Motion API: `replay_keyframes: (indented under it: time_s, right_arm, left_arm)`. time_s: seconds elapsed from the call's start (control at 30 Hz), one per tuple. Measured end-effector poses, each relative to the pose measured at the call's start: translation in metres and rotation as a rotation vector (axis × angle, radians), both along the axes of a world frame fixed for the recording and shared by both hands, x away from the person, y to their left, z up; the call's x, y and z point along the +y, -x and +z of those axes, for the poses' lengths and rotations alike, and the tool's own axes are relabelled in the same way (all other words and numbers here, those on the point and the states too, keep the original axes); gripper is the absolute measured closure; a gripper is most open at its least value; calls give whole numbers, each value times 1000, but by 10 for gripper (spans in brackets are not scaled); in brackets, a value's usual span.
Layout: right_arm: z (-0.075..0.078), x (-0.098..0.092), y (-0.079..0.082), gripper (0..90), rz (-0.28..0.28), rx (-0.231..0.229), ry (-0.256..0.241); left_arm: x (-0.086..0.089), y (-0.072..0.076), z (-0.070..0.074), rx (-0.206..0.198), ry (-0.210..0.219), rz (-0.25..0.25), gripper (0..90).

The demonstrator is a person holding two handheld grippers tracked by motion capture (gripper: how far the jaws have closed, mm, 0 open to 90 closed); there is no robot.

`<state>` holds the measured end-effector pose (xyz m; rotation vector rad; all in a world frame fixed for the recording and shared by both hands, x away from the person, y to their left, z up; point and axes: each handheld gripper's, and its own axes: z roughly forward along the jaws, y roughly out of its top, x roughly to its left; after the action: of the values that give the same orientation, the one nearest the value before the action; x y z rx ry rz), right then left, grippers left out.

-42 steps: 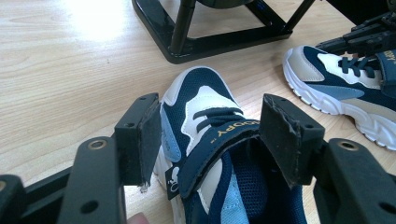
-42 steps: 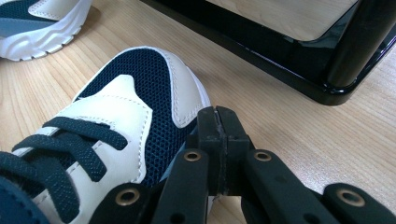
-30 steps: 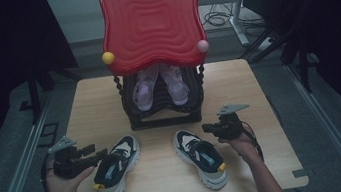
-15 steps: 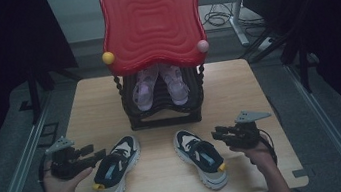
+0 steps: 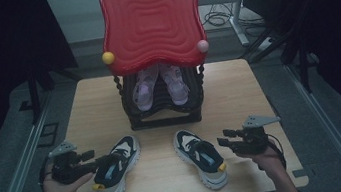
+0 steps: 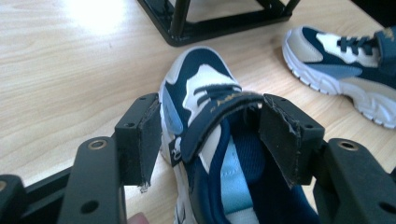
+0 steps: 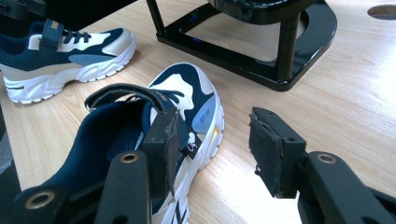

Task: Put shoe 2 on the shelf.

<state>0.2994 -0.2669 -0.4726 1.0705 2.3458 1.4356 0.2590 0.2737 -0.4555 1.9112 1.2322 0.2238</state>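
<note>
Two navy-and-white sneakers lie on the wooden table [image 5: 239,96]. The left sneaker [image 5: 115,169] has my left gripper [image 5: 108,159] at its opening. In the left gripper view that gripper [image 6: 212,135] is open, one pad [image 6: 140,140] outside the left sneaker [image 6: 210,107], the other over its opening, with the strap between them. My right gripper [image 5: 223,139] stands open just right of the right sneaker [image 5: 200,157]. In the right gripper view my right gripper [image 7: 217,140] has its left pad [image 7: 163,140] against the side of the right sneaker [image 7: 187,98]; bare table lies between the pads.
A black rack [image 5: 163,112] stands mid-table and holds a pair of lilac shoes [image 5: 159,85] under a red wavy panel [image 5: 150,23] with a yellow and a pink knob. The table's near edge lies just behind both hands.
My right gripper has drawn back toward the near right of the table, away from the rack. The left gripper and both sneakers have stayed put.
</note>
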Motion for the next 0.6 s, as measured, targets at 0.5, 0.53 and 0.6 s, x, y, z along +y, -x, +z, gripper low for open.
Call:
replay_keyframes:
  time_s: [0.5,0.53,0.6]
  right_arm:
    - [-1,0,6,510,-11,1,5]
    - [-1,0,6,510,-13,2,6]
    - [-1,0,6,509,-16,6,5]
  left_arm:
    - [-8,-7,-16,77,-87,-39,440]
    - [-9,-8,-17,83,-95,-41,446]
    - [-12,-9,-20,93,-110,-42,461]
